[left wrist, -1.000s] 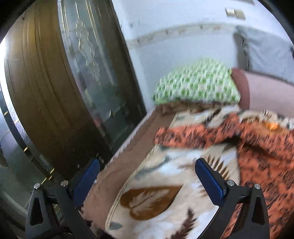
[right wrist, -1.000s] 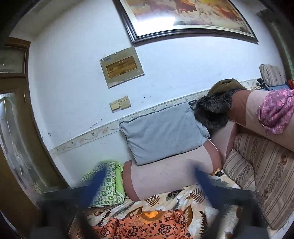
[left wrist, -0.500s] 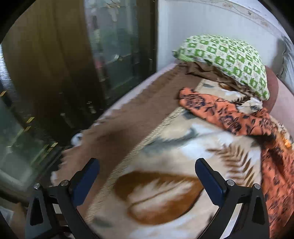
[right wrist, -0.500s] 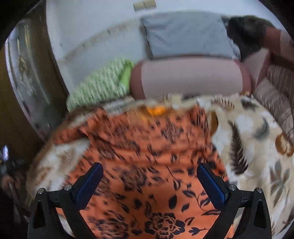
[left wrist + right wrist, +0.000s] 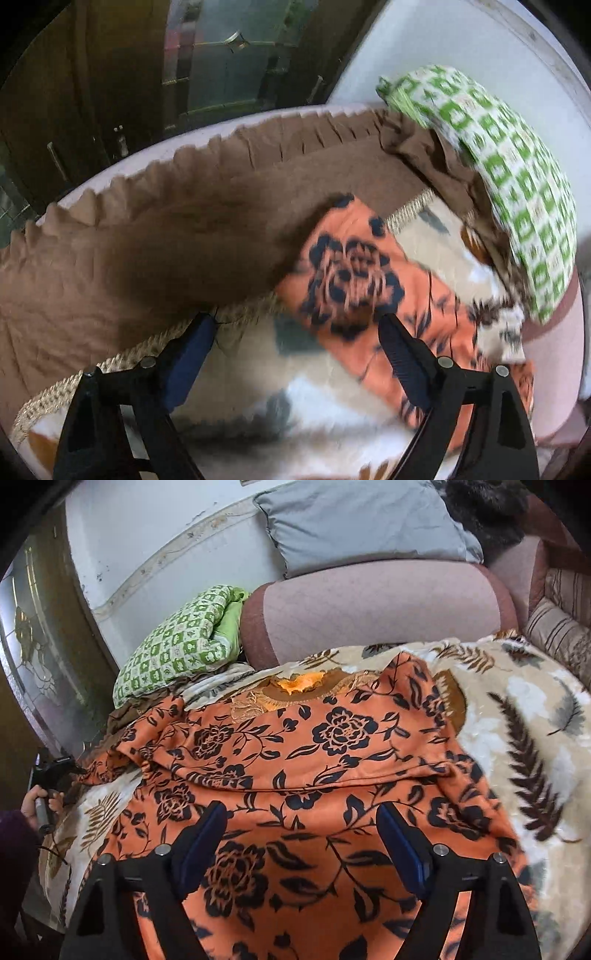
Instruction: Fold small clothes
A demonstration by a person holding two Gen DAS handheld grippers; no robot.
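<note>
Left wrist view: the left gripper (image 5: 295,328) fills the bottom of the frame, its jaws wide apart and closing, with nothing pinched between them. Its left blue pad sits over the braided edge of the blanket (image 5: 258,398), a cream fleece with brown and grey leaves; its right pad sits over the sleeve (image 5: 354,273) of the orange garment, which runs from the centre toward the lower right. Whether the pads touch the cloth I cannot tell, as the frame is blurred. A brown cover (image 5: 166,236) with a frilled edge spreads across the left and middle. A green-checked pillow (image 5: 517,177) lies at the upper right, against a white wall. A dark door (image 5: 221,59) with glass fills the top.

Right wrist view: the right gripper (image 5: 301,823) stands at the bottom centre, jaws apart and closing, over the body of the orange garment (image 5: 314,760), not gripping it. The garment, black flowers on orange, lies spread over the blanket (image 5: 517,716), neckline toward the top, with a fold across its middle. At the left edge a hand (image 5: 40,805) in a dark sleeve holds the other gripper by the sleeve end. The pillow (image 5: 173,650) lies at upper left beside a pink sofa back (image 5: 376,605), with a grey cushion (image 5: 358,520) above.
</note>
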